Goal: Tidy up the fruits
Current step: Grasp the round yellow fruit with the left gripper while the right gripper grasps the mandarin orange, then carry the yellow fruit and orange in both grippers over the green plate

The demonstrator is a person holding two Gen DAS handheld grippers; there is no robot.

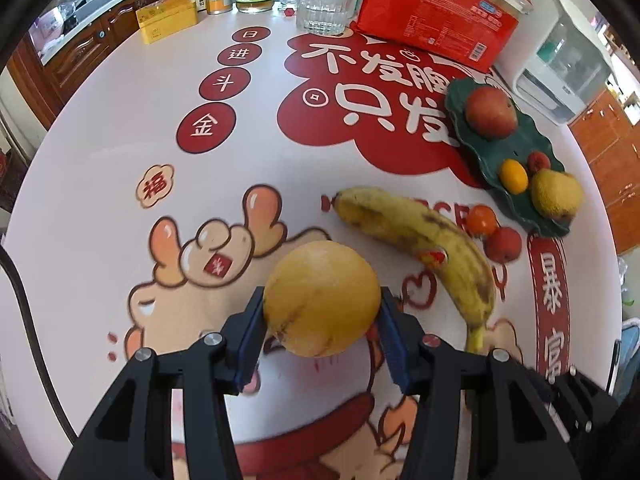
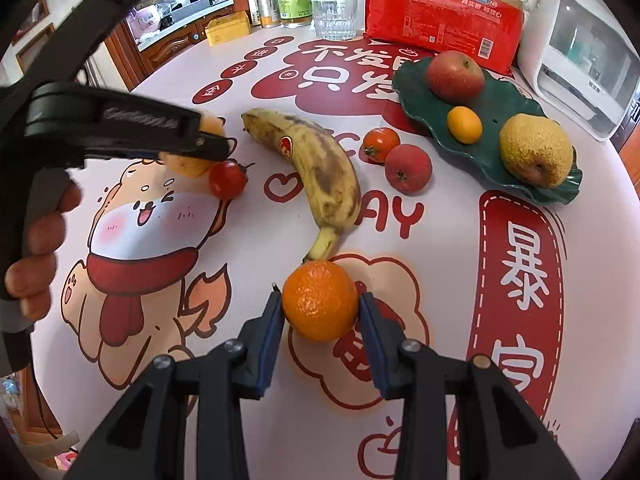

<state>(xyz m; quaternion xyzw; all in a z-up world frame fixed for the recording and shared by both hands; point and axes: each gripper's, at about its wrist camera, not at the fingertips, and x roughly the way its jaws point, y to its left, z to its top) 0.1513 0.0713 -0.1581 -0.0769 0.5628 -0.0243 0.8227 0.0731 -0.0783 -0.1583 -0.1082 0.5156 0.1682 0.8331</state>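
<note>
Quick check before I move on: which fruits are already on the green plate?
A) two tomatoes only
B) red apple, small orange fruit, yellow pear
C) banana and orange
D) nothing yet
B: the green plate holds the red apple, a small orange fruit and a yellow pear; the left wrist view adds a small red fruit there. The banana lies on the table.
</note>
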